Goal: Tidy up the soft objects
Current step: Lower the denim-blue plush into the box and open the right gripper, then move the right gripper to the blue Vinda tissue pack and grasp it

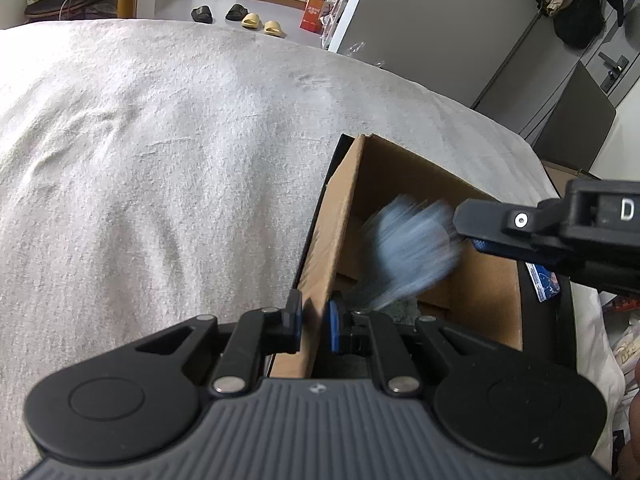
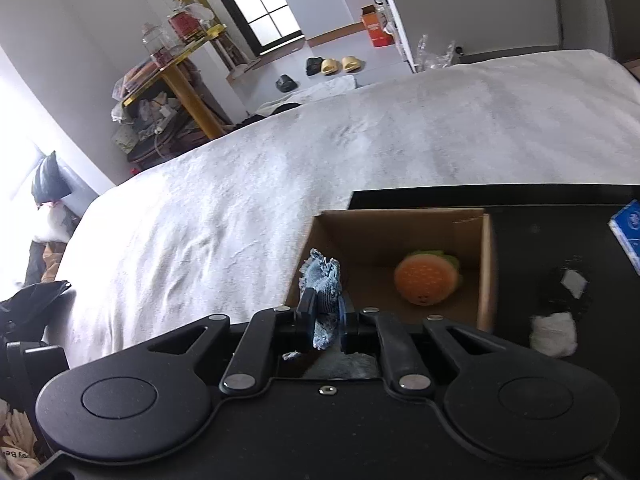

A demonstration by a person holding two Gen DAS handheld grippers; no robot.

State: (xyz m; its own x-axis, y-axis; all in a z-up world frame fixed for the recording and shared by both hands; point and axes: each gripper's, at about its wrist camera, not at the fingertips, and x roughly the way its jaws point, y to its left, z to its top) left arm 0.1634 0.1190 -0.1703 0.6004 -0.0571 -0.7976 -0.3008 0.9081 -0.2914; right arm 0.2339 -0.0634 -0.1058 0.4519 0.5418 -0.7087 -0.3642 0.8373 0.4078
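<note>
A brown cardboard box (image 1: 340,216) stands open on a black tray on the bed; it also shows in the right wrist view (image 2: 400,224). My left gripper (image 1: 314,326) is shut on the box's near left wall. My right gripper (image 2: 325,320) is shut on a fluffy blue cloth (image 2: 324,280) and holds it above the box's left side. In the left wrist view the right gripper (image 1: 460,224) reaches in from the right with the blue cloth (image 1: 412,248) blurred over the box. An orange burger-shaped plush (image 2: 426,280) lies inside the box.
A white blanket (image 1: 160,168) covers the bed. The black tray (image 2: 560,240) carries a blue packet (image 2: 630,232) and a white wad (image 2: 554,332). Slippers (image 1: 264,24) lie on the floor beyond the bed. A cluttered shelf (image 2: 168,92) stands at the left.
</note>
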